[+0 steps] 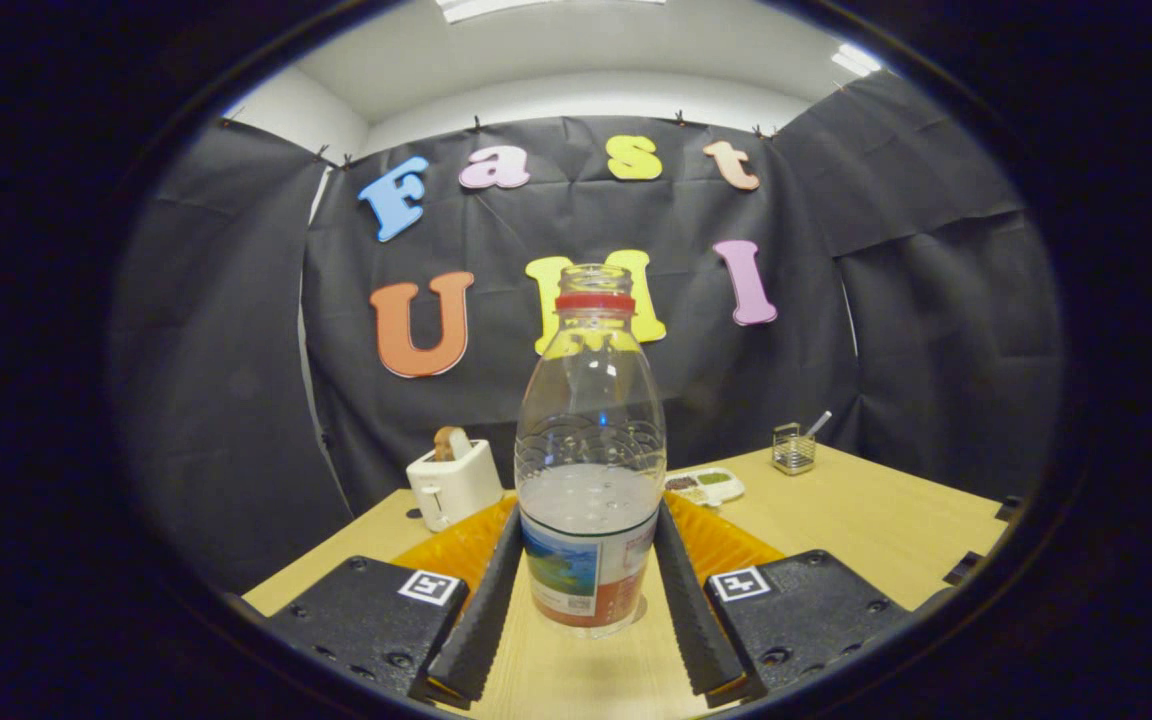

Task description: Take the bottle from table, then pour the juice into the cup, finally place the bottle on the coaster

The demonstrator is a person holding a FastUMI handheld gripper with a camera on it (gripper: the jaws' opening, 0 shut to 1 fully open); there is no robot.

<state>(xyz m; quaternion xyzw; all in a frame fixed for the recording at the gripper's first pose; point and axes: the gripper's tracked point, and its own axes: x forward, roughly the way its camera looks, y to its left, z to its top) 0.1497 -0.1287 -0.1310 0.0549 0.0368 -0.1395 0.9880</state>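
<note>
Gripper view, step: We are seeing the first step in hand, the taking of the bottle [590,470] from the table [866,520]; we judge that pouring and placing are both waiting.

Gripper view, claw: The gripper [589,590] is standing released, its two fingers [484,600] flanking the bottle's labelled base, each just beside it; we cannot tell whether either is touching, and nothing is looking clenched.

Gripper view, bottle: It is standing upright between the fingers, near the table's front edge, uncapped, with a red ring under its open mouth.

Gripper view, next move: We are judging that the fingers need to close evenly on the lower body, then lift straight, since the open mouth could spill.

Gripper view, materials: The bottle is showing clear, thin plastic, rounded and tapering to the neck, embossed with ripples above a cloudy pale liquid filling about the lower third; a glossy paper label is wrapping its base. The table is showing pale wood grain.

Gripper view, surroundings: An orange ribbed mat [711,535] is lying just behind the bottle; a white toaster [453,484] is sitting towards the far left corner, a wire holder [793,449] towards the far right edge.
</note>
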